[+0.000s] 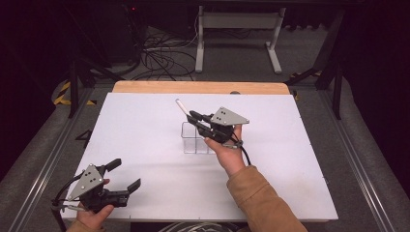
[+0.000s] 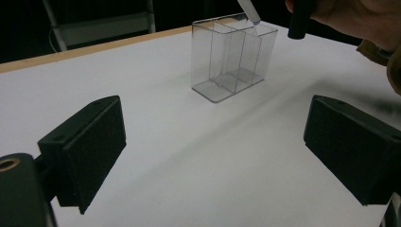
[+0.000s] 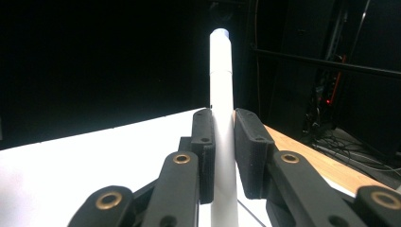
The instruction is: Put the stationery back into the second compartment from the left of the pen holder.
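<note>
A clear plastic box [image 1: 196, 139] with compartments stands mid-table, its dividers plain in the left gripper view [image 2: 234, 59]. My right gripper [image 1: 193, 117] hovers over the box, shut on a white pen [image 1: 183, 107] that slants up and to the left. In the right gripper view the pen [image 3: 222, 94] rises between the two pads [image 3: 203, 142], its bluish tip on top. My left gripper [image 1: 124, 175] rests at the table's near left corner, jaws wide apart, nothing between them [image 2: 213, 156]. The pen's lower end [image 2: 249, 10] hangs just above the box.
The white board [image 1: 145, 145] covers the table, with a wooden edge [image 1: 200, 87] at the far side. Beyond it stand a white frame leg [image 1: 237, 29] and loose cables [image 1: 159, 58] on the floor. A tan sleeve [image 1: 263, 203] comes in from the bottom.
</note>
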